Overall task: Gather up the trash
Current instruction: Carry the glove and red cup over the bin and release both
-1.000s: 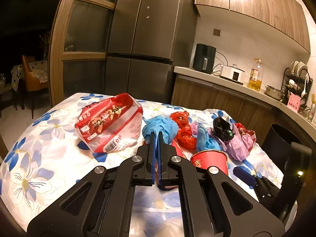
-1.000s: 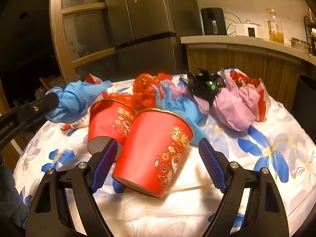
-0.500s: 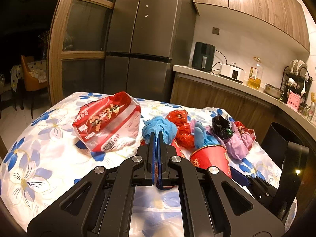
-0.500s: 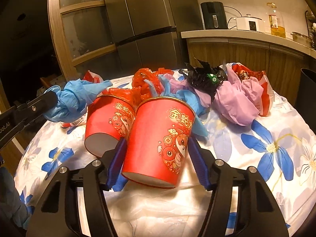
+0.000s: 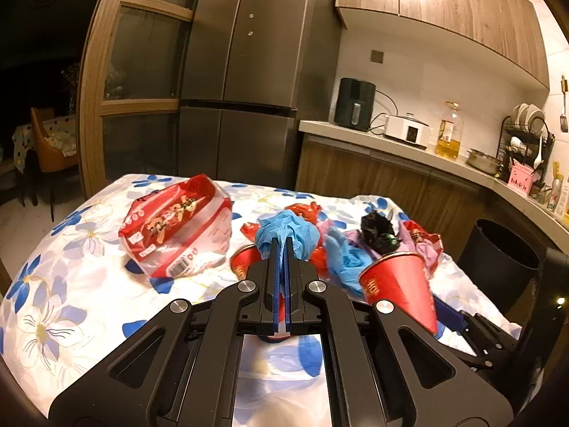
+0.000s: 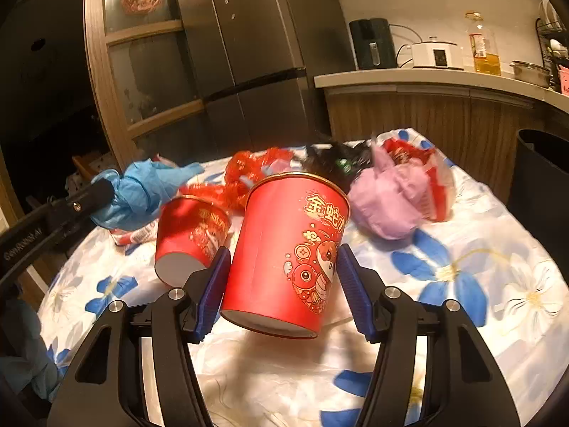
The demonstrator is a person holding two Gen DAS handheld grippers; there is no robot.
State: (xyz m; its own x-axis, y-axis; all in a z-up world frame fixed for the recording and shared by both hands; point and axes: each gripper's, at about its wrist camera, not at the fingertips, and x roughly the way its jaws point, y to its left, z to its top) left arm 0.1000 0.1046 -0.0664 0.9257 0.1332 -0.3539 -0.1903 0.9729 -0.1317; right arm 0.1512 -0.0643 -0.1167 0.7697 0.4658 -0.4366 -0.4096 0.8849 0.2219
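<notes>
1. Pointing slightly down across the table (image 5: pixel 71 284), the left gripper (image 5: pixel 282 249) runs in from 6 o'clock in its own view; in the right wrist view its tip shows at 9 o'clock as a dark bar.
2. Right gripper (image 6: pixel 281 277) is angled slightly down too, coming in from 6 o'clock, with the red cup (image 6: pixel 284 249) tilted, rim away from the camera and base towards it.
3. Room: open flowered cloth at 7–9 o'clock in the left view and at 3–5 o'clock in the right view. Black bin (image 5: pixel 505 259) stands off the table edge at 3 o'clock in the left view. Trash pile fills 12–2 o'clock: pink bag (image 6: pixel 387 203), black wrapper (image 6: pixel 334 163), red crumpled plastic (image 6: pixel 249 170).
4. Second red cup (image 6: pixel 188 235) lies on its side just beside the held one, at its 9 o'clock. Red snack bag (image 5: pixel 177 227) sits apart at 10 o'clock in the left view.
5. Left jaws: fully closed, pinching the blue glove (image 5: pixel 286 235), which bunches past the tips.
6. Right jaws: about half spread, having just been closing; both blue pads press the red cup's sides, cup base clear of the cloth.
</notes>
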